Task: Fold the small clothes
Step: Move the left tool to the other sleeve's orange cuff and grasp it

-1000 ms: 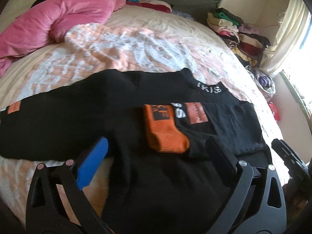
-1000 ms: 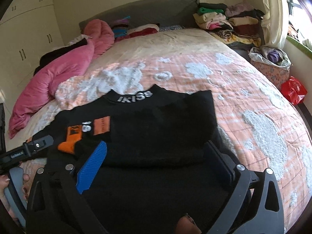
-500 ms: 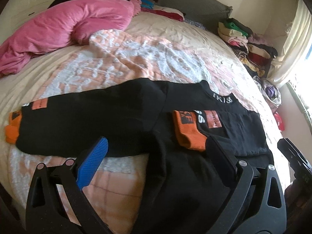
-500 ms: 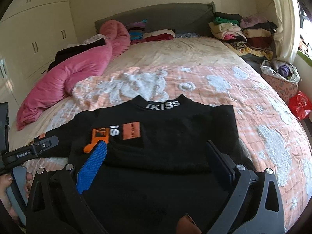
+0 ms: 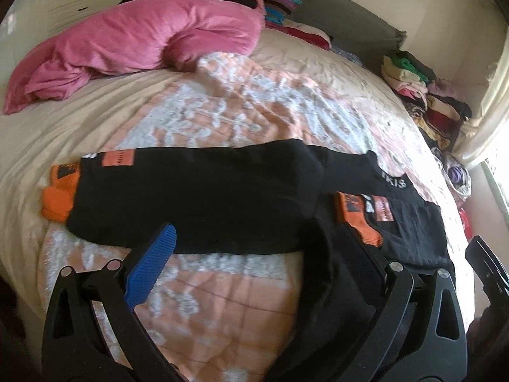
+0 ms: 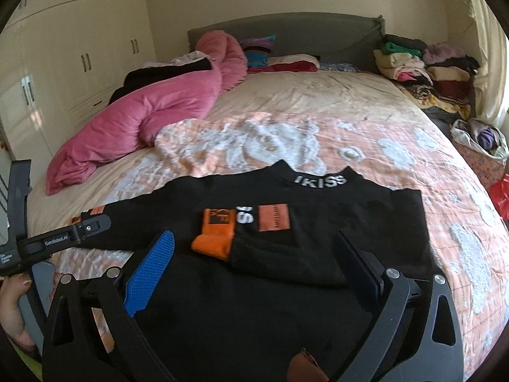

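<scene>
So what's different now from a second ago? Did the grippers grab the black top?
No grab. Both the left gripper and the right gripper pulled back from the black top, open and empty, so its stretched-out sleeve now shows whole. The top stayed put, other sleeve still folded across it; the pink blanket did too.
</scene>
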Tool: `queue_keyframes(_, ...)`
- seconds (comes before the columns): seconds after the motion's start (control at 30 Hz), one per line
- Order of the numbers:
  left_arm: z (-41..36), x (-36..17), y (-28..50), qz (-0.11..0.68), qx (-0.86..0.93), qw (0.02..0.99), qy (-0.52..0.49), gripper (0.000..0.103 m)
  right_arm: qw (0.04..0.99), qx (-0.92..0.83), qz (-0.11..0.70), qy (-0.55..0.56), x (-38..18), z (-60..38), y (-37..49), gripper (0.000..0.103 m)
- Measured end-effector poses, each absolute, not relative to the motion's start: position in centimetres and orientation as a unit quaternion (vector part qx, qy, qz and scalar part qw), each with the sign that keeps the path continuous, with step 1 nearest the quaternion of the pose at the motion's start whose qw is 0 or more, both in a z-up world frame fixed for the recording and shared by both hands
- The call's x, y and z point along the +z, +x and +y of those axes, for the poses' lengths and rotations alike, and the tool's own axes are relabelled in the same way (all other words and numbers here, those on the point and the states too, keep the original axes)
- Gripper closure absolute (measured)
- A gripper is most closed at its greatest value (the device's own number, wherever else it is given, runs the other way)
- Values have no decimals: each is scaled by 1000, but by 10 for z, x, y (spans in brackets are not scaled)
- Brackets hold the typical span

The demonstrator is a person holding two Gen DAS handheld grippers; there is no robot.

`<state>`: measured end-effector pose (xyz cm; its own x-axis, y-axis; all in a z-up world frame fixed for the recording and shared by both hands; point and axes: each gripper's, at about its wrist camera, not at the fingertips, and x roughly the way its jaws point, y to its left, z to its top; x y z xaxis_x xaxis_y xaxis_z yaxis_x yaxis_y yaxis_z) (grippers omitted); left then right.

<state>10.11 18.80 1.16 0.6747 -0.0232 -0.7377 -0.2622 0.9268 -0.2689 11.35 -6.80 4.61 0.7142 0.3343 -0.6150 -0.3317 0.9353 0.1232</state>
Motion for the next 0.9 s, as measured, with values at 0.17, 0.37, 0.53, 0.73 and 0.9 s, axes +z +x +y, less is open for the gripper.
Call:
queue_keyframes(0.17, 208, 8, 93, 395, 85, 894, -193, 9, 922, 206, 329, -3, 47, -47, 110, 4)
queue_keyframes(0.37, 235, 1, 83, 393, 117, 888, -207, 9, 915, 230, 331, -16, 47, -21, 110, 4)
queue_keyframes(0.53, 258, -5, 74, 393, 141, 880, -226, 9, 910, 248, 332, -22, 46, -3, 111, 4)
queue_keyframes(0.73, 285, -13, 67, 391, 170, 870, -249, 9, 903, 265, 336, -35, 42, 16, 113, 4)
queue_keyframes(0.9, 308, -23, 60, 391, 195, 858, -270, 9, 901, 274, 335, -40, 40, 25, 111, 4)
